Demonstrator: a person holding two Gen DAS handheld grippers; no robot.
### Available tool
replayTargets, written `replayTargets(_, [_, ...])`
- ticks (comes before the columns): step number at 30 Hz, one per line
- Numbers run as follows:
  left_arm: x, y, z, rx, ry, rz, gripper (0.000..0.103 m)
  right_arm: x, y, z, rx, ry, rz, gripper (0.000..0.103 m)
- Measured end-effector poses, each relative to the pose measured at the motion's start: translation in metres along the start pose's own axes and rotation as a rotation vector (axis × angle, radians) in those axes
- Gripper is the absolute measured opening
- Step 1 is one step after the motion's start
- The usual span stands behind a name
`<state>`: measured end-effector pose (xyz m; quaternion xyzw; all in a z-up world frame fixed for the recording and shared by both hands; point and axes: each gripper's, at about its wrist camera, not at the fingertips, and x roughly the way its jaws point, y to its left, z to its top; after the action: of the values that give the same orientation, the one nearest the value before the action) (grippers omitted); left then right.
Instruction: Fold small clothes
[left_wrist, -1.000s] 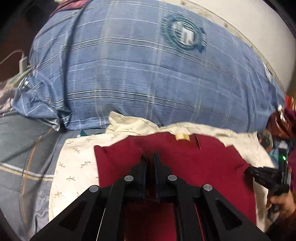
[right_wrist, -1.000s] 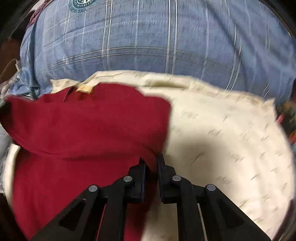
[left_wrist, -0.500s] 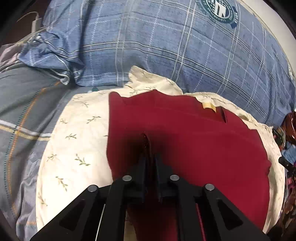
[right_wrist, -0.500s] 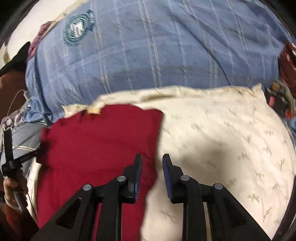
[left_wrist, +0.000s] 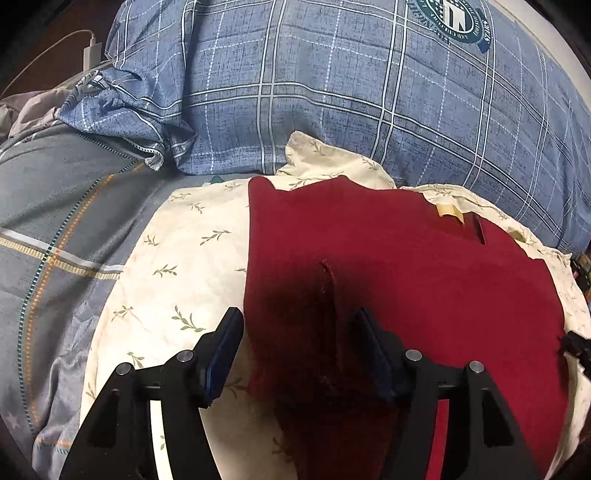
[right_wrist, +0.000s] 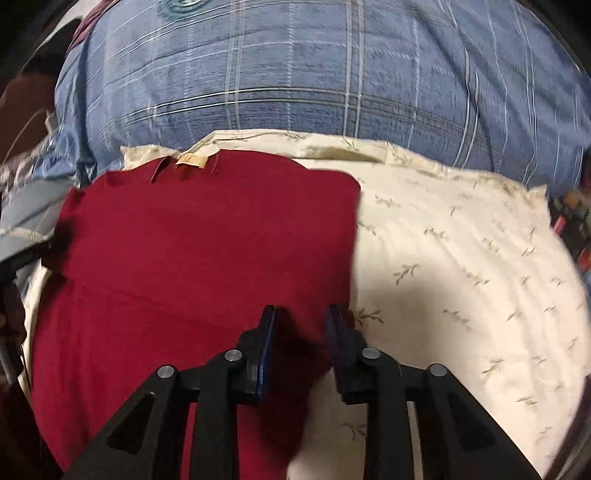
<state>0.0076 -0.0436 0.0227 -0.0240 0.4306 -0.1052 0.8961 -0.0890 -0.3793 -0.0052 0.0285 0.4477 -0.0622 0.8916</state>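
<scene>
A dark red garment (left_wrist: 424, 288) lies folded flat on a cream leaf-print pillow (left_wrist: 177, 266), with a tan label (left_wrist: 448, 212) at its far edge. My left gripper (left_wrist: 299, 326) hovers low over the garment's left edge. Its jaws are opening, and a small raised crease of cloth sits between them, untouched by the pads. In the right wrist view the red garment (right_wrist: 207, 251) covers the left part of the cream pillow (right_wrist: 461, 258). My right gripper (right_wrist: 303, 317) stands over the garment's right edge, jaws opening, with cloth below them but not pinched.
A big blue plaid pillow (left_wrist: 351, 85) rises behind the cream one. A grey quilt (left_wrist: 55, 206) lies to the left, with a white charger and cable (left_wrist: 90, 51) beyond it. Coloured clutter (right_wrist: 570, 210) sits at the far right.
Both grippers have gone from shut on the red cloth to open and let it go. The left gripper came down, and the garment now rests flat on the pillow.
</scene>
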Motion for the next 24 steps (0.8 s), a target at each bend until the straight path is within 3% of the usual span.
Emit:
replayTargets(3, [0.001,-0.002,-0.002,0.020,-0.001,0.010,0.063,-0.007,0.009,0.025,0.039,-0.050,0.060,0.042])
replayTargets(6, [0.004,-0.003,-0.002,0.026,-0.009,0.025,0.065,0.009,0.026,0.047,0.007,-0.064,0.055,0.042])
replayTargets(12, [0.008,-0.003,-0.001,0.033,-0.003,0.031,0.069,0.065,0.042,0.070,0.003,0.039,0.053,0.042])
replayTargets(15, [0.011,-0.002,0.001,0.028,0.002,0.024,0.070,0.079,0.044,0.077,-0.003,0.016,0.021,0.042])
replayTargets(22, [0.012,-0.004,0.000,0.029,-0.002,0.036,0.072,0.043,0.031,0.071,0.044,0.003,0.025,0.042])
replayTargets(24, [0.012,-0.005,-0.001,0.032,-0.005,0.041,0.072,0.023,0.022,0.061,0.051,-0.003,0.004,0.047])
